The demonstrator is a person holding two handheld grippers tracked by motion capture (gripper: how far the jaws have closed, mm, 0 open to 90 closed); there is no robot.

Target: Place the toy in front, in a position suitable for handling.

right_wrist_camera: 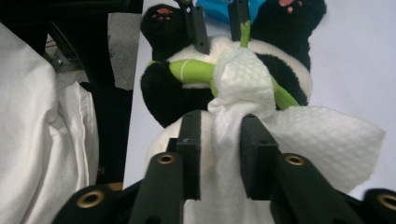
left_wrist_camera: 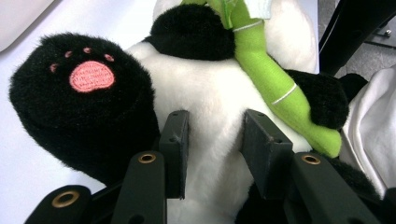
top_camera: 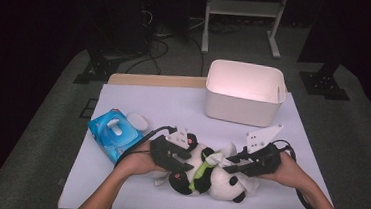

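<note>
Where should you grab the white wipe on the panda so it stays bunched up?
Best at the narrow, gathered neck of the white wipe, just below the wad pressed on the panda. The right gripper already has its jaws on either side of that neck, coming from the panda's head end. The loose flap fans out wide and thin, so pinching there would probably just let it flop.

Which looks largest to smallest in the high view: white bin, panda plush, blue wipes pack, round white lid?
1. white bin
2. panda plush, partly hidden by both grippers
3. blue wipes pack
4. round white lid
</note>
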